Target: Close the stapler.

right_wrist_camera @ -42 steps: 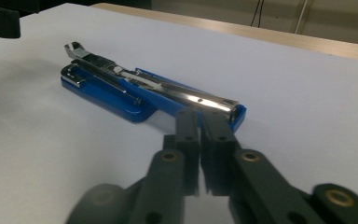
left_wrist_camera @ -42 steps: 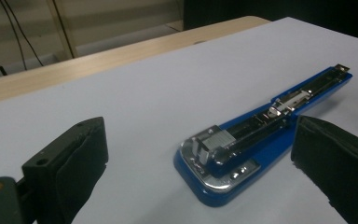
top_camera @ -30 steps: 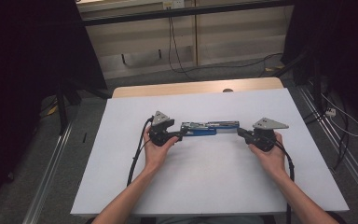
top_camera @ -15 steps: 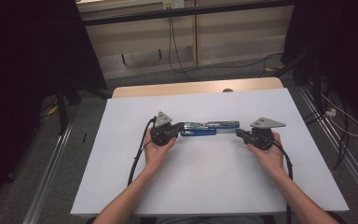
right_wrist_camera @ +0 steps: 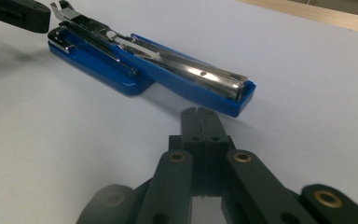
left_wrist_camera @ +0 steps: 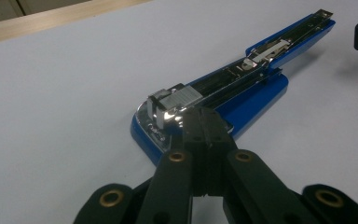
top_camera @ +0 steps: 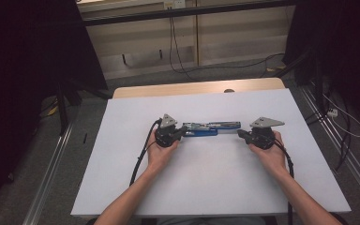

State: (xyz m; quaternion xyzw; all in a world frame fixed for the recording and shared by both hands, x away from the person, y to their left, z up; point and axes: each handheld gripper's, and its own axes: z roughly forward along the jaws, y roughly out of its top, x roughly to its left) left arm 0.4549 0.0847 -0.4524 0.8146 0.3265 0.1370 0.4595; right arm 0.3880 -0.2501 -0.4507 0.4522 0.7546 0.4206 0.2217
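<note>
White table sheet point(top_camera: 122, 178) stayed bare around the blue stapler point(top_camera: 211, 128), which lay opened out flat mid-table, same spot as a second before. Left gripper point(top_camera: 182, 132) had just clenched its jaws (they stood apart a second earlier), tips pressed together at the stapler's chrome end point(left_wrist_camera: 168, 105), nothing between them. Right gripper point(top_camera: 242, 136) kept its place, jaws clenched empty, just short of the stapler's other end point(right_wrist_camera: 235, 95).
</note>
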